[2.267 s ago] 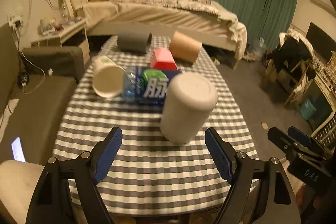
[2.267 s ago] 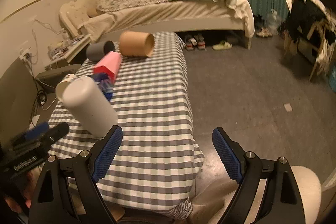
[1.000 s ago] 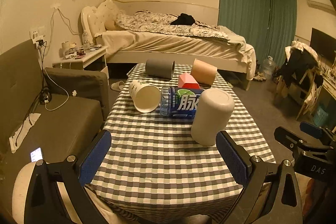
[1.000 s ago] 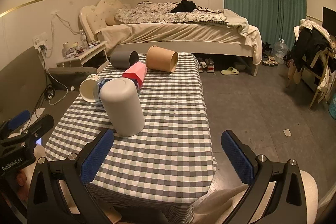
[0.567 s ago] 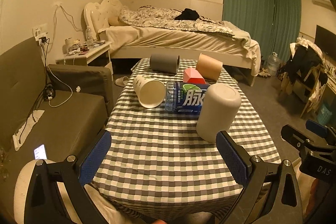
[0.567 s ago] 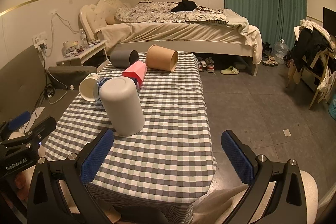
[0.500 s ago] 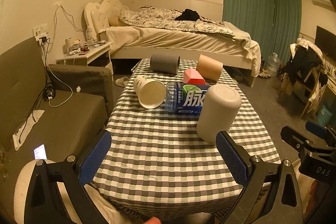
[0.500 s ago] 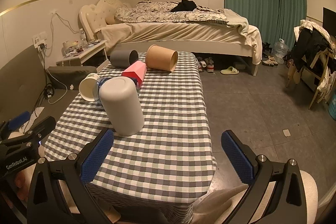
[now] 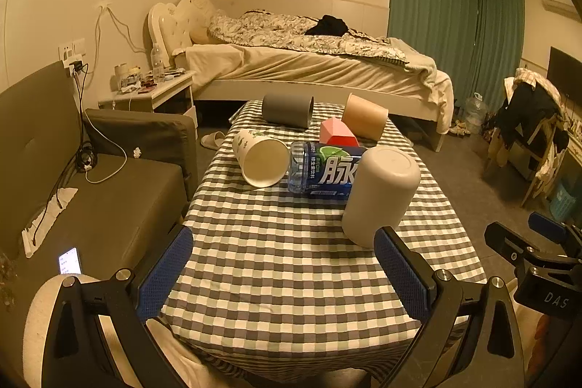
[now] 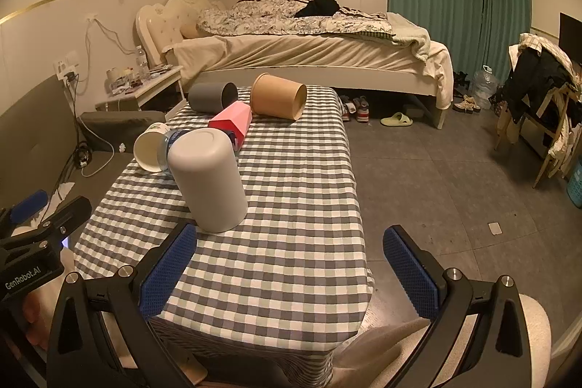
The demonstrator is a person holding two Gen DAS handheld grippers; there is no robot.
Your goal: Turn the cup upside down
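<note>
A tall pale grey cup [image 9: 380, 195] stands upside down, mouth down, on the checked tablecloth [image 9: 291, 264]; it also shows in the right wrist view [image 10: 209, 179]. My left gripper [image 9: 283, 271] is open and empty, held back over the table's near edge, apart from the cup. My right gripper [image 10: 289, 268] is open and empty, near the table's front right corner, with the cup ahead to its left.
Behind the cup lie a drink bottle [image 9: 323, 170], a white paper cup [image 9: 260, 157], a pink carton [image 9: 336, 133], a dark grey cup [image 9: 287, 110] and a tan cup [image 9: 363, 120], all on their sides. A sofa [image 9: 91, 191] stands left, a bed [image 9: 309, 68] behind.
Both grippers have drawn back and up from the table since 2.3 s ago, leaving the cup standing. Over the last half second almost nothing has moved.
</note>
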